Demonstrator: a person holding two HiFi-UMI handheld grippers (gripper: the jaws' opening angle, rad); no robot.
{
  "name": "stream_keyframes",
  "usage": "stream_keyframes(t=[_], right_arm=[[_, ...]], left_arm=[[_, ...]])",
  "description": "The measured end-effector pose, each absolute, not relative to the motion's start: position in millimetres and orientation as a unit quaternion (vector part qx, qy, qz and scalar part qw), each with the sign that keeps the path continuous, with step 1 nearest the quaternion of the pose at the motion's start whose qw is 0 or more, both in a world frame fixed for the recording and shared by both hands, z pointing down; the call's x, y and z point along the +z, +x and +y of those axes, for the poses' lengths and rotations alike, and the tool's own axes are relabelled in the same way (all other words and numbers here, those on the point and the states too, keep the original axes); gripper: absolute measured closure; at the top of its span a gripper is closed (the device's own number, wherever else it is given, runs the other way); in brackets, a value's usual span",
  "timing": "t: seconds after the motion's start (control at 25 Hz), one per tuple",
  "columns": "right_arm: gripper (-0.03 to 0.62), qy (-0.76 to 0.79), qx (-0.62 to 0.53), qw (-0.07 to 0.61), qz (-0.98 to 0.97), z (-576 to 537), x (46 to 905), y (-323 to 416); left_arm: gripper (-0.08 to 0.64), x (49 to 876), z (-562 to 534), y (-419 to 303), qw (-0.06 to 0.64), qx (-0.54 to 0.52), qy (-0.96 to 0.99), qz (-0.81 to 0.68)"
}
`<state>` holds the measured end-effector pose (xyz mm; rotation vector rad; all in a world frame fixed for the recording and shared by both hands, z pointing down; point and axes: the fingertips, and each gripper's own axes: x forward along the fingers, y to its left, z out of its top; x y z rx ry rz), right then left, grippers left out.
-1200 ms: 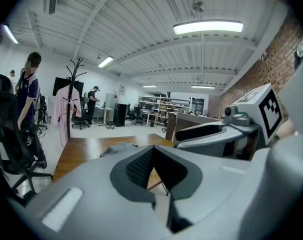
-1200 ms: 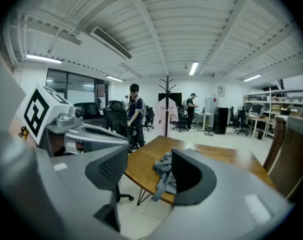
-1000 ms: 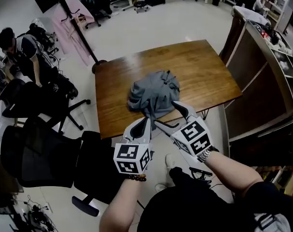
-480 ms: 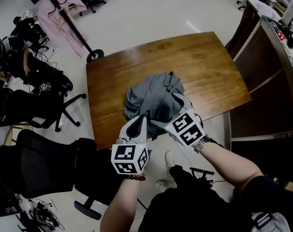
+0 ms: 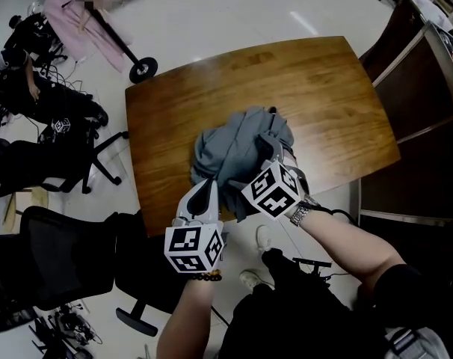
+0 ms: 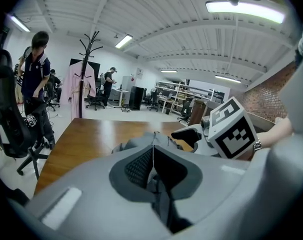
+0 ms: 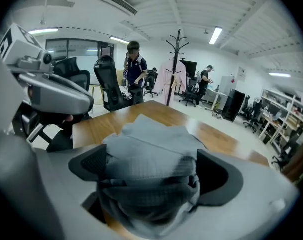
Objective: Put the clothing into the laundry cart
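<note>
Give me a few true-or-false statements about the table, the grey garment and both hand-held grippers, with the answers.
1. The grey garment lies bunched on the wooden table. True.
2. The right hand-held gripper has nothing between its jaws. False: the grey garment sits between its jaws, which are opening.
3. A pink garment hangs on a coat stand beyond the table. True.
4. The left hand-held gripper has its jaws wide apart. False: they are together, pinched on the garment's edge.

grey clothing (image 5: 234,146) crumpled (on table (image 5: 327,96))
</note>
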<state>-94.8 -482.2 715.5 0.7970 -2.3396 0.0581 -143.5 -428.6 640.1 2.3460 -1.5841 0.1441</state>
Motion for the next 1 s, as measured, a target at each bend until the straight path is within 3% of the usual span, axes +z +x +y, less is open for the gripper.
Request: stream_keyframes(t=[0.32,0.68,0.8,1.0], right_arm=[[0.009,0.273,-0.018,0.408,-0.871,-496,770,-108],[0.015,0.283,-0.048,0.427,-0.857,-512,794,-107],[0.039,0.285,-0.049,0.434,-0.853,-516,804,-104],[0.134,0.282,-0.058,0.437,-0.852,-515,808,-104]], left_arm=[[0.557,659,-440,-153,0.165,0.059,0.807,-0.564],[0.557,666,-451,-155,0.168,0.06,0.803,-0.568],[0.557,668,-454,-153,0.168,0.061,0.803,-0.568],[0.557,671,-454,-153,0.17,0.063,0.802,-0.57]])
